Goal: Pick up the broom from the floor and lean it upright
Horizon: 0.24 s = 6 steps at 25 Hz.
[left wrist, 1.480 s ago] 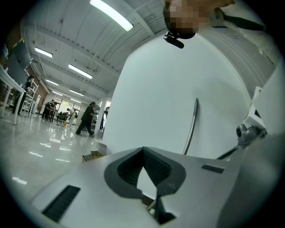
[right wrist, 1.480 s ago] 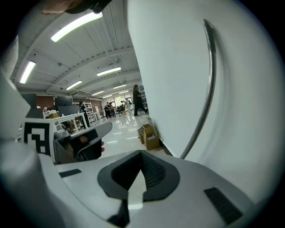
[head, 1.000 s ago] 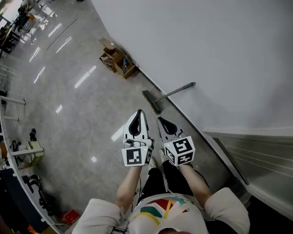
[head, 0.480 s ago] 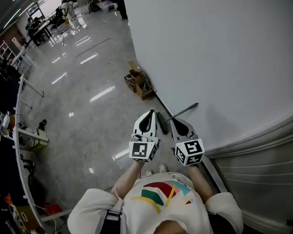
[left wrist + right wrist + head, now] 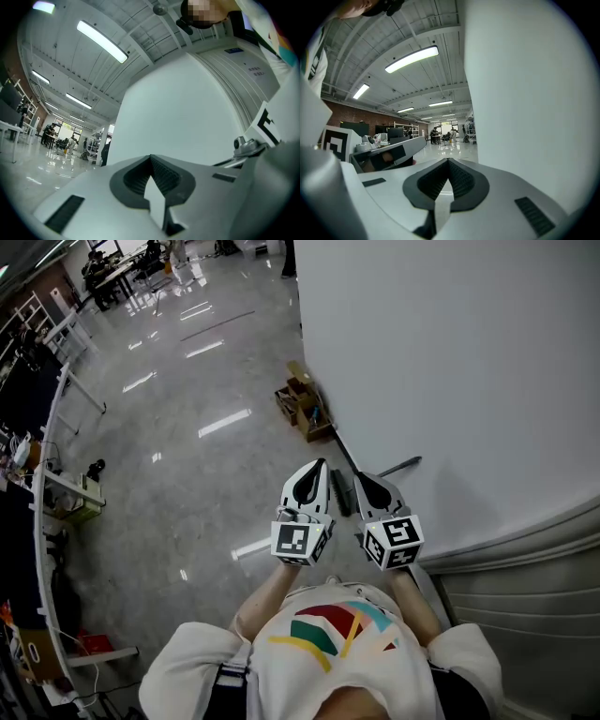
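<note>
Resting at 12 o'clock between the claws, the broom [image 5: 343, 493] sets its dark bristle head on the floor [image 5: 187, 493], its slim grey handle [image 5: 403, 465] pointing to 2 o'clock along the white wall [image 5: 469, 352]. The left claw [image 5: 319, 465] and right claw [image 5: 360, 475] are closed, empty.

Open cardboard boxes [image 5: 302, 409] sit against the white wall [image 5: 450, 343].

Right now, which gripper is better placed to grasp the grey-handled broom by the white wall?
Right, probably: the right gripper sits beside the grey-handled broom, wall-side; the left gripper is farther out.
</note>
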{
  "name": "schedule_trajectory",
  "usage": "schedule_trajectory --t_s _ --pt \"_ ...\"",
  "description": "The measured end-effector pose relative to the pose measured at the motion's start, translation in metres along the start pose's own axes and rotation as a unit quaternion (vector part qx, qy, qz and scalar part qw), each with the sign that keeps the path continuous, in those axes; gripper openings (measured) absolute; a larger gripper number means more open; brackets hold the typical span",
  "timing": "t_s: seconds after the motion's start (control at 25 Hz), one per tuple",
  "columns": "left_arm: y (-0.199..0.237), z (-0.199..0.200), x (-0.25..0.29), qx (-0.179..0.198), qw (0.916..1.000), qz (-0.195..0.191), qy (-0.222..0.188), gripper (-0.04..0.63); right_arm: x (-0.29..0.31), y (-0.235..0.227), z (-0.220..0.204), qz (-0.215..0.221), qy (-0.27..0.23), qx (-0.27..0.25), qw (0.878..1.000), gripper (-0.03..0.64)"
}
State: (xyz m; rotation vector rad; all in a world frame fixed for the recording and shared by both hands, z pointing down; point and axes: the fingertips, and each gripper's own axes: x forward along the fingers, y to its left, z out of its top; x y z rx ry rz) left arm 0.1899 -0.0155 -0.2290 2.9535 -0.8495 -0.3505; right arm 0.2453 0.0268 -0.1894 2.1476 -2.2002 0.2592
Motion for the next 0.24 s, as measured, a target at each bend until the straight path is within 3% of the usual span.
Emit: schedule_trajectory --t_s 0.24 --pt "0.018 0.006 -0.002 0.001 0.9996 0.029 -0.006 0.044 0.011 0.003 0.004 0.016 -0.001 -0.002 1.0 0.012"
